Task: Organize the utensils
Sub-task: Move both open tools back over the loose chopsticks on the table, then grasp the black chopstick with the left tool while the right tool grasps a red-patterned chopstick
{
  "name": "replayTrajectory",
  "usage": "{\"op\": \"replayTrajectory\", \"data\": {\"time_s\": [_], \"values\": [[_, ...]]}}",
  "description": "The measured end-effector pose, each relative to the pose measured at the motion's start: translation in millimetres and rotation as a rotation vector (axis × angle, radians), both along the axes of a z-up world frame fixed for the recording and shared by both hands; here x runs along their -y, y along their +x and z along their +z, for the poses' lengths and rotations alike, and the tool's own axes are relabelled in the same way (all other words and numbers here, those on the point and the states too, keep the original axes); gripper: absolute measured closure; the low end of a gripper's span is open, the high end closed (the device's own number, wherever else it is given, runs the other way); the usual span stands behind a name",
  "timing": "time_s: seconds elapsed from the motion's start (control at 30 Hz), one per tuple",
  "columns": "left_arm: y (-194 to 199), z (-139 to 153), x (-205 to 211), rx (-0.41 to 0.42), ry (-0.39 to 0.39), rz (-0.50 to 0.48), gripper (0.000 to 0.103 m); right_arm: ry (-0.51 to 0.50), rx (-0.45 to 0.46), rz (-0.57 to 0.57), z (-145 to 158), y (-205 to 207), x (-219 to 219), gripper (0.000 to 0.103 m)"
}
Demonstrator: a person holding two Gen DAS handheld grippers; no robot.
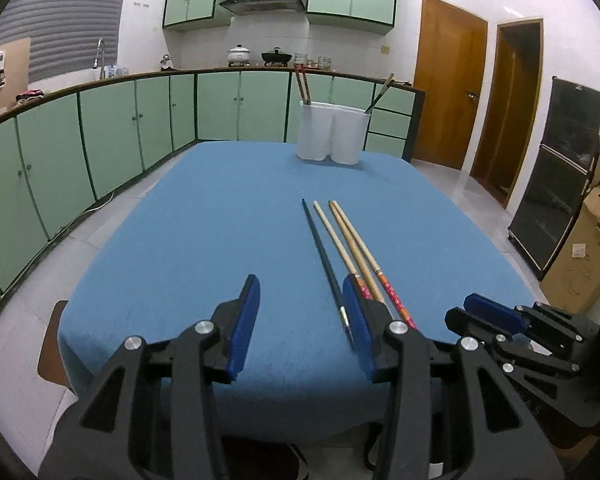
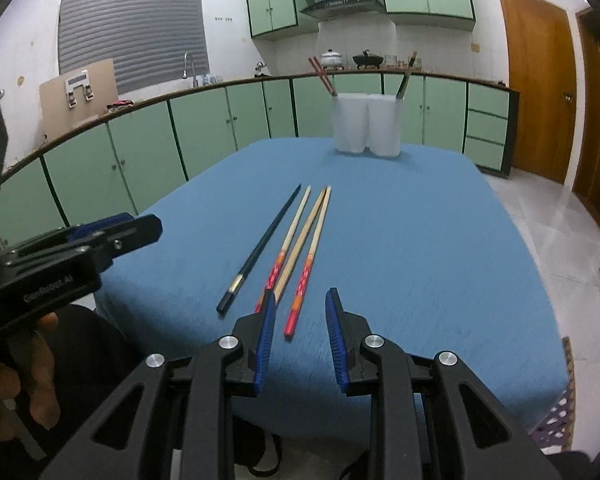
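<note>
Near ends of chopsticks point(image 1: 342, 248) hidden behind left gripper point(image 1: 300, 320) in its view. Both grippers low over near edge of desk point(image 1: 220, 220), aimed forward. Left fingers point(image 1: 244, 320) wide apart, empty; right gripper point(image 2: 300, 328) moderately apart, empty, straddling red-ended chopstick point(image 2: 306, 268). White holder point(image 2: 366, 126) at far edge, few sticks inside.

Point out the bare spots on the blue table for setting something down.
Free: the wide cloth left of the dark chopstick, and the stretch between the chopstick tips and the white holder. The right side past the red-handled chopsticks is bare too. Crowded: the near centre, where four chopsticks lie together.
</note>
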State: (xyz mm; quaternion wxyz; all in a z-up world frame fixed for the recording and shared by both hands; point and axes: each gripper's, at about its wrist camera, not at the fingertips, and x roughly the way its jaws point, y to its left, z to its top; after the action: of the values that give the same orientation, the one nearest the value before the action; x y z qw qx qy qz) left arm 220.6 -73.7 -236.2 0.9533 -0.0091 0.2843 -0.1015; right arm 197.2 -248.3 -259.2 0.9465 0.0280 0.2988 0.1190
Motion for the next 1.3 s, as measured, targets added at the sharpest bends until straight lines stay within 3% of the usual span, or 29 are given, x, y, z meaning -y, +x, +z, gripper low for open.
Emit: {"op": "replayTrajectory", "data": {"time_s": [0.13,0.2,0.4,0.53,0.6,0.67,0.73,1.3], "values": [[-3.1,-12.4,4.2,0.004,0.027,0.016,0.061,-0.010,-0.015,0.006,-10.5,3.4,-5.4,0.077],[0.0,-18.4,1.5,-0.019,-0.008,0.028,0.060,-0.016,-0.023,0.009,-15.1,6.2,-6.7,0.078],[-3.4,-24.9,3.9,-0.012,0.026,0.032,0.058,-0.025,-0.036,0.015,-22.8,11.2,-8.6,0.078],[1.5,-25.5,-3.9,-0.030,-0.001,0.053,0.057,-0.035,-0.053,0.021,-28.8,14.8,-11.1,0.078],[2.5,-24.5,-5.0,-0.031,-0.003,0.064,0.057,-0.047,-0.059,0.017,-32.3,18.6,-10.1,0.081],[2.2,-24.3,-7.3,-0.030,-0.005,0.074,0.057,-0.051,-0.057,0.011,-31.8,20.8,-8.9,0.091],[2.3,-24.1,-9.2,-0.030,-0.010,0.077,0.056,-0.045,-0.061,-0.006,-32.1,23.4,-2.9,0.097],[5.4,-42.3,30.0,-0.082,0.041,-0.050,0.056,0.021,-0.085,-0.231,-34.4,23.0,54.3,0.098]]}}
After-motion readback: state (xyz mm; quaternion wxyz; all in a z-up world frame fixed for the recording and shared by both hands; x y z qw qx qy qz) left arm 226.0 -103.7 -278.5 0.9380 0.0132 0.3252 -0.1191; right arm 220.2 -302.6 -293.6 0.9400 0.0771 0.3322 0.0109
